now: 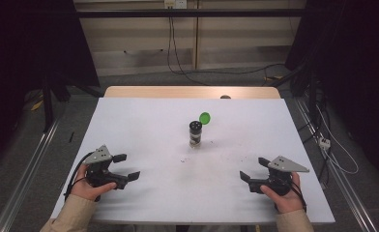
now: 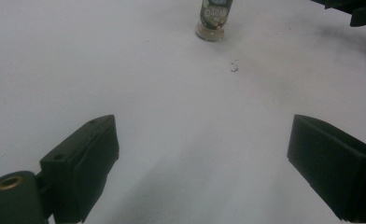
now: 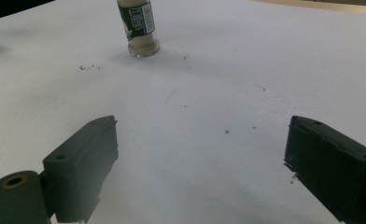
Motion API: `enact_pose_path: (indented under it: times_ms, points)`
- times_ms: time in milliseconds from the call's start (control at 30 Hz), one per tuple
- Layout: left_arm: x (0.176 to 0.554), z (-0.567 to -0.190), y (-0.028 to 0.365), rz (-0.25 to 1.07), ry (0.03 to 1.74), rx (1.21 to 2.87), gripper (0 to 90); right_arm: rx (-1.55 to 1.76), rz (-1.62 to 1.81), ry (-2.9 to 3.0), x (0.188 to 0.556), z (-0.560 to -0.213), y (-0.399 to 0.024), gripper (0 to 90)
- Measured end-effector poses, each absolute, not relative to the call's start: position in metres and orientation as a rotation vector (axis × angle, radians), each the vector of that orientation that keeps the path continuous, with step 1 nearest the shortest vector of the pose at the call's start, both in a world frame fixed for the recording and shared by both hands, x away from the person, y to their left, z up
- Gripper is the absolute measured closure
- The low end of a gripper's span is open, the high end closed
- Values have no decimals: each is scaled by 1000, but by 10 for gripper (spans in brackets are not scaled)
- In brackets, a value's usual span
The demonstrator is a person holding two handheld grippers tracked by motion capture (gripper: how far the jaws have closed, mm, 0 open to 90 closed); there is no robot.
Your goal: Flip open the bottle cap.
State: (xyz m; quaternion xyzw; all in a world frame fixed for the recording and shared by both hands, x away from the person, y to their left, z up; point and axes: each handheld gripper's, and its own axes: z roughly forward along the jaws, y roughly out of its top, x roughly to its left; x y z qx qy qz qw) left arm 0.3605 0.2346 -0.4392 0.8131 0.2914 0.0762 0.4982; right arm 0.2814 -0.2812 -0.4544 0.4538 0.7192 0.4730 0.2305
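A small spice jar (image 1: 195,134) stands upright near the middle of the white table, its green flip lid (image 1: 205,118) hinged open above a black shaker top. The same jar (image 2: 213,20) stands far ahead in the left gripper view, and the jar (image 3: 138,29) rises at the upper left of the right gripper view. My left gripper (image 1: 127,167) rests at the table's front left, open and empty. My right gripper (image 1: 253,169) rests at the front right, open and empty. Both are well short of the jar.
Dark specks (image 1: 183,159) lie scattered on the white table cover (image 1: 144,116) in front of the jar. A wooden table edge (image 1: 187,92) runs along the far side. Cables (image 1: 178,63) trail on the floor beyond, and metal rails (image 1: 28,169) flank the table.
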Motion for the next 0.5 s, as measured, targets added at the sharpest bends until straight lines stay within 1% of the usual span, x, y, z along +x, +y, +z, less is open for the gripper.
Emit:
enact_pose_path:
  times_ms: [500]
  points:
    - [357,-440,244,204,723,1955,86,1244,1280,1983,282,-456,-282,93]
